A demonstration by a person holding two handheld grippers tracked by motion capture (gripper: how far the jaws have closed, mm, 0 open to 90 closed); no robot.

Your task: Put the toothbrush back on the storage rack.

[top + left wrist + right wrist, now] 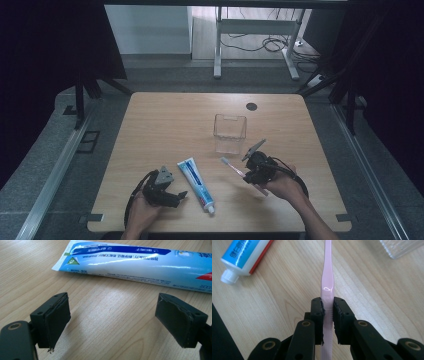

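the right hand-held gripper [328, 312] was seen clamped on the handle of a pink toothbrush [327, 280], its jaws pressed against both sides of the handle. in the high view the toothbrush [233, 166] was held at the near right of the table [165, 120], its bristled head pointing left and far, just near of a clear plastic cup [229, 133] that stood upright near the table's middle. the left hand-held gripper [120, 322] was held with its jaws wide apart and nothing between them, just above the wood. a blue and white toothpaste tube [140, 262] lay flat just beyond those jaws. in the high view the tube [196, 184] lay between the two grippers, its cap toward the near edge, apart from the toothbrush.
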